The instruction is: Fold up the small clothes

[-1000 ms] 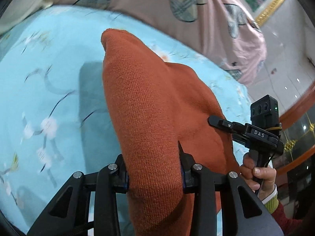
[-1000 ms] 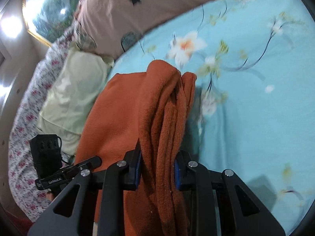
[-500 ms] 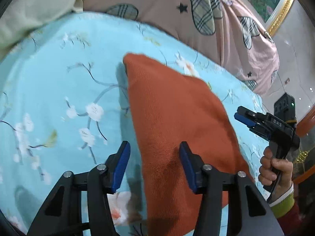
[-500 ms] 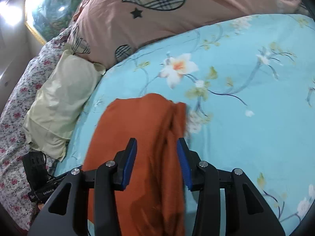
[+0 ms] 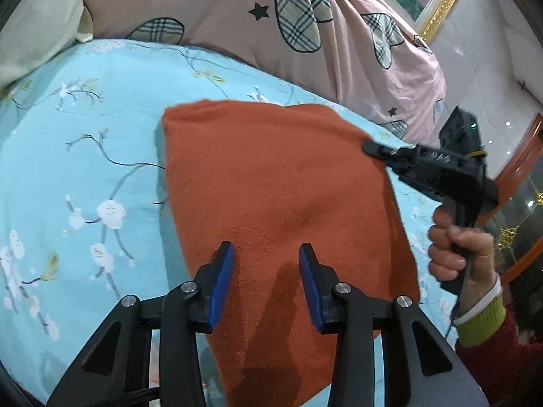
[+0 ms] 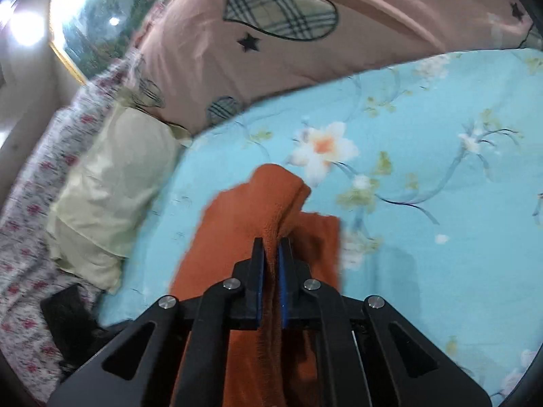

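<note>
Sweater: orange knit sweater (image 5: 278,196) folded flat on bed w/ blue floral sheet (image 5: 85,169), near edge cut off by frame.
L gripper (image 5: 266,261): jaws wide, over sweater's near part, nothing held.
R gripper (image 6: 270,251): jaws clamped on bunched sweater fold; tips hidden by fabric.
Bed head: pink quilt (image 5: 237,23), pale pillow (image 6: 112,183).

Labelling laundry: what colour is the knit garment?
Rust orange knit garment, plain, clearest in the left wrist view.
</note>
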Demonstrator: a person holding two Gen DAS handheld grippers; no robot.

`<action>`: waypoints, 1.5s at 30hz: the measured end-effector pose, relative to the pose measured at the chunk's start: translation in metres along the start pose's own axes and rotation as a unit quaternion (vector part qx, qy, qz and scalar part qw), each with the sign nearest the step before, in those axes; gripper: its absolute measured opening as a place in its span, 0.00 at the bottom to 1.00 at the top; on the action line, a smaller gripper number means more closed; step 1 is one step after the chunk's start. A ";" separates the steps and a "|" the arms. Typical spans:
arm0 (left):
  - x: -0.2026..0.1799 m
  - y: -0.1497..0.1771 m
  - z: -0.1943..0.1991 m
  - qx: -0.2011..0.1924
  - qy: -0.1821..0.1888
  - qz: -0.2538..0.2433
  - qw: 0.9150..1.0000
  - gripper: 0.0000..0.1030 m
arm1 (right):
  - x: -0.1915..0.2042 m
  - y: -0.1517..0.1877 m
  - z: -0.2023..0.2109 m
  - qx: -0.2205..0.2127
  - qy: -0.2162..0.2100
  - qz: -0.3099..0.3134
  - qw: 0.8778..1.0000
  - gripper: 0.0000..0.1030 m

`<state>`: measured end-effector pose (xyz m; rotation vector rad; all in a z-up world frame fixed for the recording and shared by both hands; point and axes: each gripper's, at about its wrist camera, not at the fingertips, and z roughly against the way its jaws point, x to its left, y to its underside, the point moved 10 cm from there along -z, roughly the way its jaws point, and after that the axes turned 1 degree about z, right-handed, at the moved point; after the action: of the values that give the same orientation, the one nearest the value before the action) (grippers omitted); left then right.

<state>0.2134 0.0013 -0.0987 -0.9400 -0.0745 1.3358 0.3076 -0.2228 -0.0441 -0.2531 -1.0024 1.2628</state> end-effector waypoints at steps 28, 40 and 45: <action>-0.009 0.084 -0.004 0.051 -0.063 -0.044 0.996 0.26 | -0.007 0.123 -0.003 0.079 0.058 0.009 0.995 0.01; -0.014 0.086 0.012 0.037 -0.071 -0.023 0.997 0.27 | 0.010 0.135 0.042 0.048 0.050 0.011 0.998 0.04; -0.012 0.095 0.011 0.045 -0.090 -0.025 0.995 0.28 | -0.008 0.174 0.042 0.075 0.075 0.010 0.994 0.03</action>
<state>0.1286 -0.0086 -0.1444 -0.7355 -0.1729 1.3631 0.1600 -0.1854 -0.1390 -0.2372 -0.7749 1.3112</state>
